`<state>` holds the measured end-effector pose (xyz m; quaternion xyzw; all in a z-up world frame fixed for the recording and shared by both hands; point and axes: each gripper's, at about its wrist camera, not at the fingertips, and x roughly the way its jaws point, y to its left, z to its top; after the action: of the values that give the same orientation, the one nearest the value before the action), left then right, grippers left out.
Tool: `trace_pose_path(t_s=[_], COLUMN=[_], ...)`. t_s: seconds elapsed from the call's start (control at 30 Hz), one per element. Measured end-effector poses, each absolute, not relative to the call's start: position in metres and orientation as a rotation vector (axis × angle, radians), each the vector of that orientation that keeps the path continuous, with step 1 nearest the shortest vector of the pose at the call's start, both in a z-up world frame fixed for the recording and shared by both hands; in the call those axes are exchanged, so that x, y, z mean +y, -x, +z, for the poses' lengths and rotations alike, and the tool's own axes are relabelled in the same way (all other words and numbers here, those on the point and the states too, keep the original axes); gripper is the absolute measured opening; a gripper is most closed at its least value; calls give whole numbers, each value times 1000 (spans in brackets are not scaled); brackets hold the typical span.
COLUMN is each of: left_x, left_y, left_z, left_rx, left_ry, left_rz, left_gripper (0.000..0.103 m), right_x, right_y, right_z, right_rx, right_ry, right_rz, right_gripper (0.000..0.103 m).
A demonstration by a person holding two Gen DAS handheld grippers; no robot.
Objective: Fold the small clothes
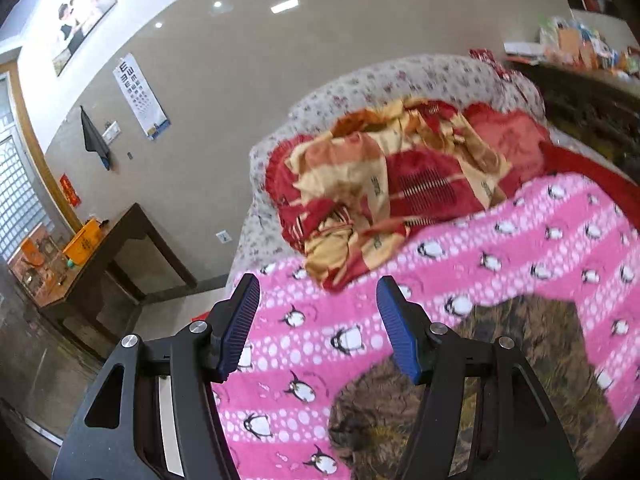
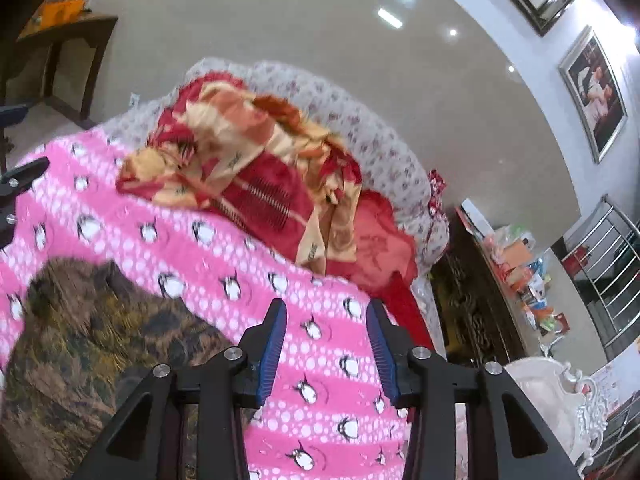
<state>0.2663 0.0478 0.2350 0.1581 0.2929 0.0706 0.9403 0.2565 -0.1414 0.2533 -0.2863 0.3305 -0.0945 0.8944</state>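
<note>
Garment: one brown patterned garment (image 1: 500,364) is lying flat on the pink penguin blanket (image 1: 520,240), near.
Left gripper (image 1: 318,328): hovering released, left of it.
Right gripper (image 2: 326,338): hovering released, right of it.

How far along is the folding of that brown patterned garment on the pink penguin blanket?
Done: nothing clearly; the brown patterned garment lies on the pink penguin blanket, and any fold is unclear. In hand: nothing; left gripper and right gripper have open, empty jaws above it. Left: grasp an edge and fold.
</note>
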Motion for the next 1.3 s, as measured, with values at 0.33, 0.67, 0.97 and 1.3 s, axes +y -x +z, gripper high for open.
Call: trace_pose_path(t_s=[0.33,0.67,0.97,1.3], left_x=[67,36,29,45], left_y=[-252,-180,-154,-111], left_z=[155,30,-3,-8], left_rx=[801,860,880,837], left_ry=[-18,9,92,143], left_rz=[46,35,20,35], left_gripper=[61,61,61,61], right_x=[-161,-156,-148,-144], right_y=[-231,-168,-137,-110], right_z=[170,43,6,-20], right_rx=[722,738,744,774], right_ry=[236,169,146,87], right_rz=[-83,-29,-1,-46], right_gripper=[42,42,42,42])
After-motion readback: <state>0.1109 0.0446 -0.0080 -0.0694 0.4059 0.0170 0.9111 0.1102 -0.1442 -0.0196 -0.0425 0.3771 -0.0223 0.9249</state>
